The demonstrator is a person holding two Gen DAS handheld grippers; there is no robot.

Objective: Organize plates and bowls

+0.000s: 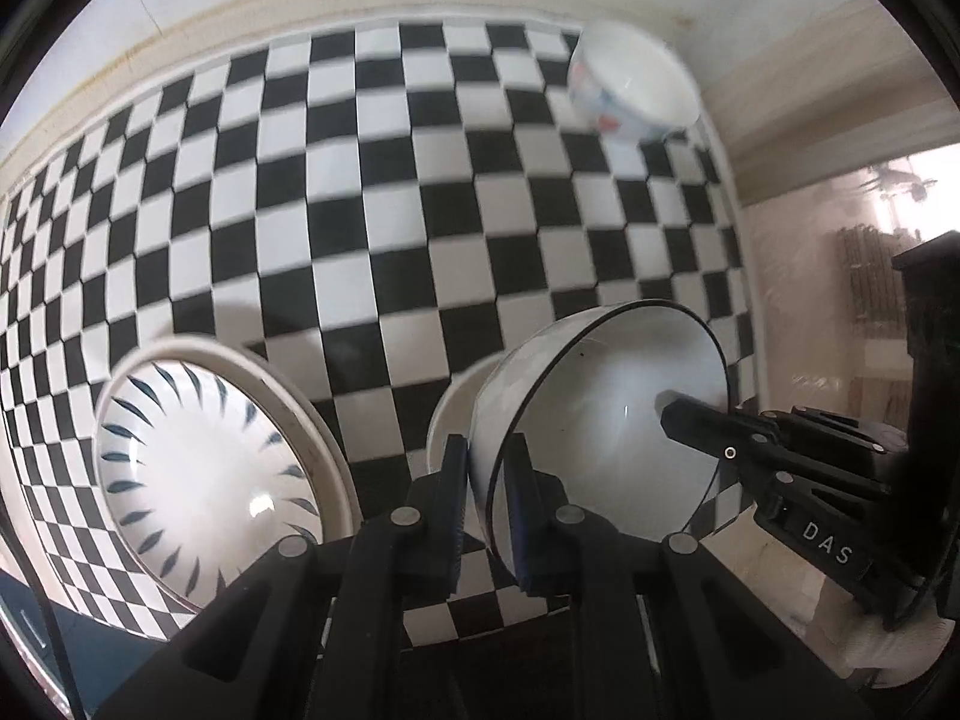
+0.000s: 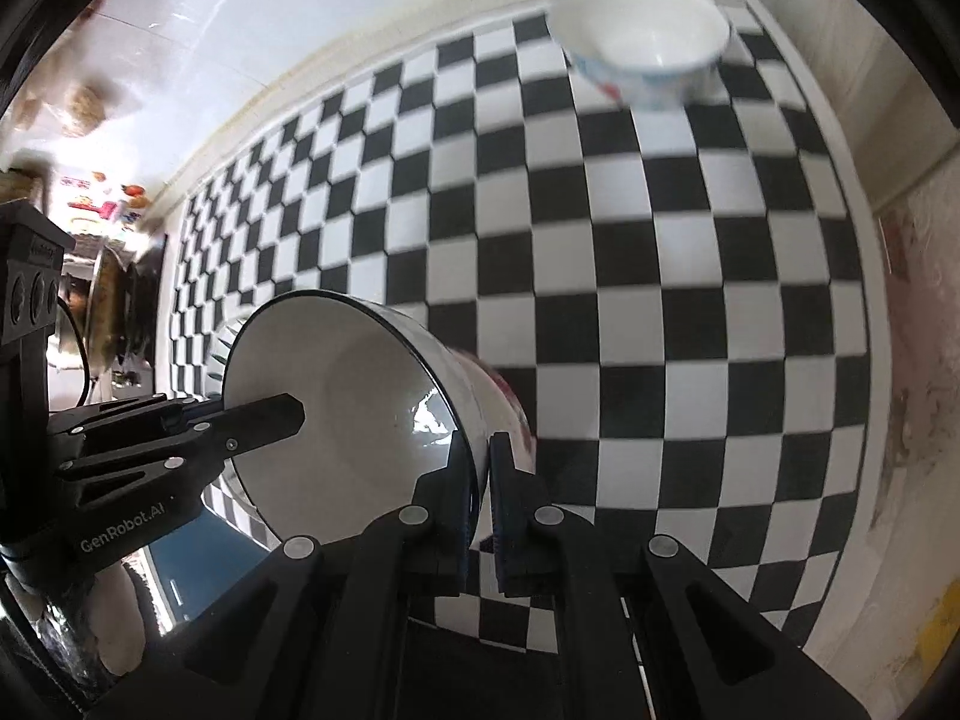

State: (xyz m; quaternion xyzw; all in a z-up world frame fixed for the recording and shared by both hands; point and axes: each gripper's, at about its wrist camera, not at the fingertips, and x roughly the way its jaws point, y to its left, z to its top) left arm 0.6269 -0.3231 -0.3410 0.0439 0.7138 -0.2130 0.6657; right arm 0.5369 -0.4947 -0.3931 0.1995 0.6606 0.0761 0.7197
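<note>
A white bowl with a thin black rim point(image 1: 600, 414) point(image 2: 342, 396) hangs tilted above the checkered table, held by both grippers at once. My left gripper point(image 1: 487, 456) is shut on the bowl's near wall, one finger inside and one outside. On the opposite side, my right gripper point(image 2: 480, 456) is shut on the rim the same way. A finger of each gripper shows in the other's view, reaching into the bowl point(image 1: 690, 423) point(image 2: 264, 417). Red marks show on the bowl's outer wall.
A blue-leaf-patterned dish point(image 1: 204, 468) rests in a cream plate point(image 1: 336, 480) at the left. A cream rim point(image 1: 447, 414) shows behind the held bowl. A small flowered bowl point(image 1: 636, 84) point(image 2: 648, 48) stands at the far corner of the black-and-white cloth point(image 2: 660, 300).
</note>
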